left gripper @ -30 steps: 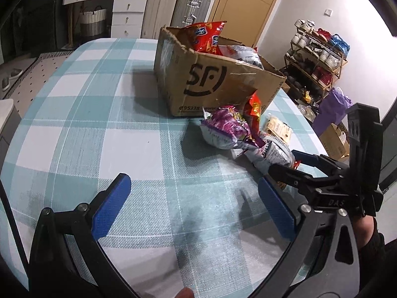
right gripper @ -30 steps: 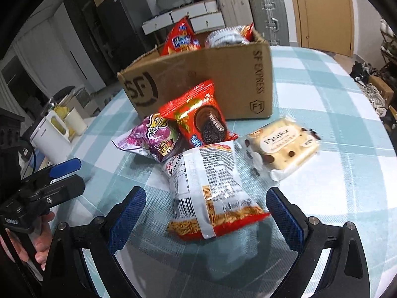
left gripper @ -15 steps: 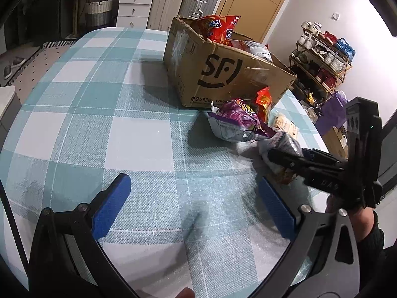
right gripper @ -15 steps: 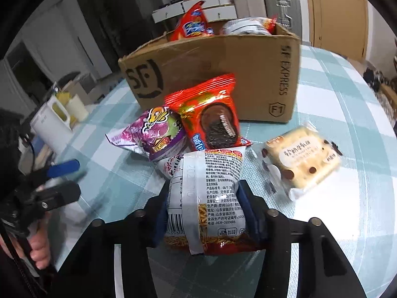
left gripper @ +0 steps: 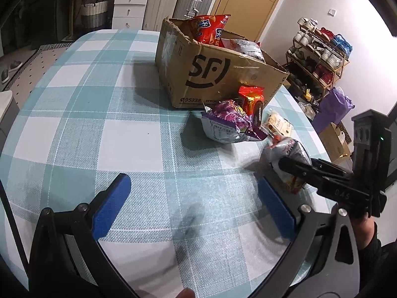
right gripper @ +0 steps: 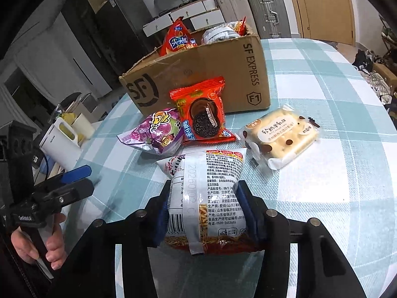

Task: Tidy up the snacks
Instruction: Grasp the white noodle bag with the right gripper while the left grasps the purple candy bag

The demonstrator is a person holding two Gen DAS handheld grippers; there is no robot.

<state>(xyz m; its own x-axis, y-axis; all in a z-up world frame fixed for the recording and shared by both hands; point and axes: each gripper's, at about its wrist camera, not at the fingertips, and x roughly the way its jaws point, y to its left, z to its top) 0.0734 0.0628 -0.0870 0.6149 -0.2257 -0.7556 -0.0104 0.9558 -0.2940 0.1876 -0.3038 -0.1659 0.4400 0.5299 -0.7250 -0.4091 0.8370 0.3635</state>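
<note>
Snack packet [right gripper: 208, 198], white-backed with printed text and a red bottom edge, sat pinched in the right gripper [right gripper: 207, 213], in front of the brown cardboard box [right gripper: 198, 74]. Left gripper [left gripper: 196, 198] hovered wide and empty over open checked tablecloth [left gripper: 99, 114]. Only the right wrist view showed the pale cake packet's [right gripper: 280, 136] full face.

box [right gripper: 206, 74] contents mostly hidden
</note>
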